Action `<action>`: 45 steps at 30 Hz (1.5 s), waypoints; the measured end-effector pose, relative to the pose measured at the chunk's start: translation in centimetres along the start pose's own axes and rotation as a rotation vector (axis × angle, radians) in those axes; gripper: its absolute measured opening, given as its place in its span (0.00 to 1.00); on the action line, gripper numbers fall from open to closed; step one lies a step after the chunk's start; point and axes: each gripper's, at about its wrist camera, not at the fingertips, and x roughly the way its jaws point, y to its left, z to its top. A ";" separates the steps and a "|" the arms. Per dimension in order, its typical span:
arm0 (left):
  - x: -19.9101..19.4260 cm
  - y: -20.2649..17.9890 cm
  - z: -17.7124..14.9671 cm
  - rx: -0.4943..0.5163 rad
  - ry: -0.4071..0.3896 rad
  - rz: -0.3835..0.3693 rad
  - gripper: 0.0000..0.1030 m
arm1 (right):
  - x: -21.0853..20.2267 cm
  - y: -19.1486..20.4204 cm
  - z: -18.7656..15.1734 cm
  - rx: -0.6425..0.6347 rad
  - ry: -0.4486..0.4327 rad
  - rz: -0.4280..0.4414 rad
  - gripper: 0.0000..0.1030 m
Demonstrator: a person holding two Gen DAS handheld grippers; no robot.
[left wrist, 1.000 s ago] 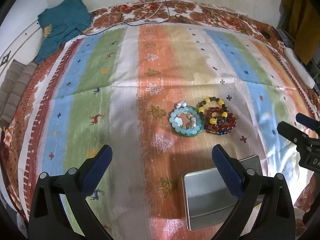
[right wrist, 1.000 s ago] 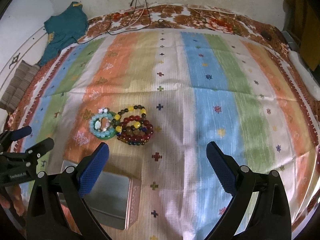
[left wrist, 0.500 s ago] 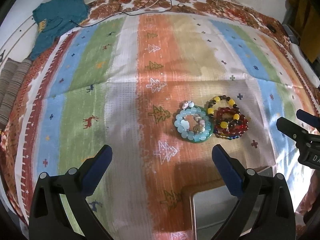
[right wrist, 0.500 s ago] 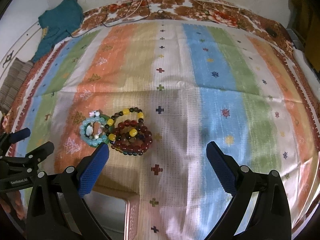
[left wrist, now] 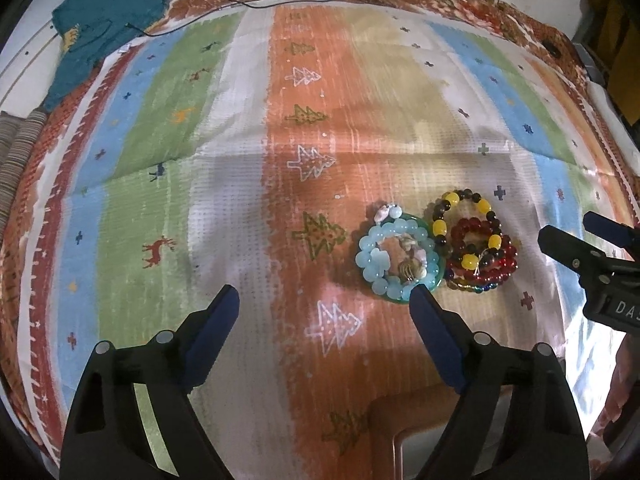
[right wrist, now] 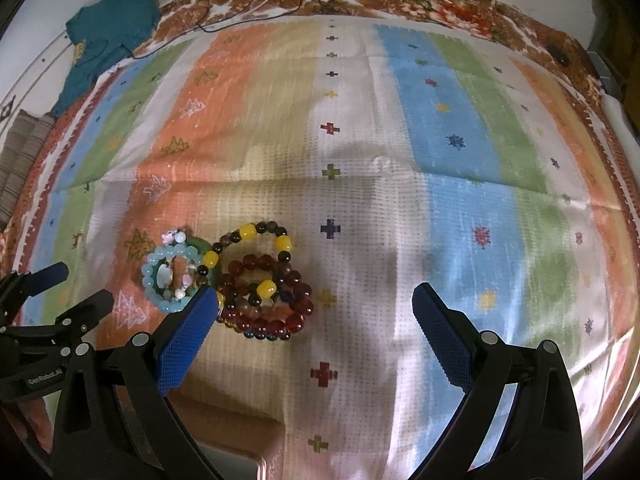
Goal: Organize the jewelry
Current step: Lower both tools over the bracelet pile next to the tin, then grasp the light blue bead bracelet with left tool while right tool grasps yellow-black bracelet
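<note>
Moved since the earlier frames: both of my grippers have advanced toward the bracelets, which now sit larger and lower in each view; the metal tin has slid almost out of the bottom edge, only its rim showing.

Item 1, left gripper: fingers released, spread wide, grasping nothing. Its right fingertip overlaps the near edge of the pale blue bracelet in the left wrist view; I cannot tell whether they touch.

Item 2, right gripper: fingers released, wide apart, empty. Its left fingertip lies over the gap between the two bracelet heaps.

Item 3, pale blue bracelet: lies flat on the striped cloth, on a green ring, shells and small charms inside.

Item 4, red and yellow bracelets: heaped together, touching the blue one on its right side.

Item 5, teal garment: far left corner, well apart, a black cable running past it.
</note>
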 end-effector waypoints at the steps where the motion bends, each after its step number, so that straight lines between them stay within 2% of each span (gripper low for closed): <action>1: 0.3 0.0 0.1 -0.001 0.004 -0.002 0.82 | 0.2 0.0 0.0 -0.002 0.003 0.000 0.96; 7: 2.1 -0.2 0.6 0.007 0.035 -0.007 0.75 | 1.9 0.7 0.9 -0.013 0.028 -0.013 0.95; 9: 2.6 -0.3 0.8 0.012 0.046 -0.011 0.68 | 2.4 0.8 1.1 -0.020 0.035 -0.022 0.95; 10: 2.9 -0.4 0.9 0.018 0.052 -0.012 0.65 | 2.7 0.9 1.2 -0.022 0.040 -0.025 0.91; 12: 3.3 -0.5 1.2 0.021 0.054 -0.014 0.64 | 3.3 0.8 1.4 -0.020 0.061 -0.024 0.77; 16: 3.9 -0.6 1.9 0.021 0.055 -0.026 0.64 | 4.4 1.0 1.8 -0.019 0.078 -0.018 0.77; 19: 4.4 -0.9 2.2 0.033 0.059 -0.029 0.61 | 5.1 1.3 2.1 -0.026 0.086 -0.012 0.76; 22: 5.0 -1.2 2.3 0.056 0.072 -0.018 0.59 | 5.9 1.6 2.4 -0.032 0.104 -0.004 0.65; 27: 5.6 -1.0 2.5 0.053 0.080 -0.034 0.43 | 6.8 1.8 2.7 -0.034 0.118 0.005 0.48; 28: 5.7 -1.0 2.5 0.051 0.082 -0.037 0.36 | 6.8 1.9 2.8 -0.035 0.118 0.013 0.46; 29: 5.7 -1.0 2.5 0.050 0.081 -0.040 0.28 | 6.9 2.0 2.9 -0.039 0.117 0.023 0.40; 32: 5.5 -1.2 2.5 0.048 0.081 -0.060 0.14 | 6.7 2.3 3.1 -0.044 0.109 0.018 0.16; 39: 5.0 -1.8 2.4 0.062 0.073 -0.037 0.11 | 7.1 2.3 2.6 -0.061 0.111 0.036 0.12; 45: 2.9 -2.1 2.4 0.070 0.030 -0.038 0.11 | 4.8 1.7 2.2 -0.064 0.063 0.036 0.12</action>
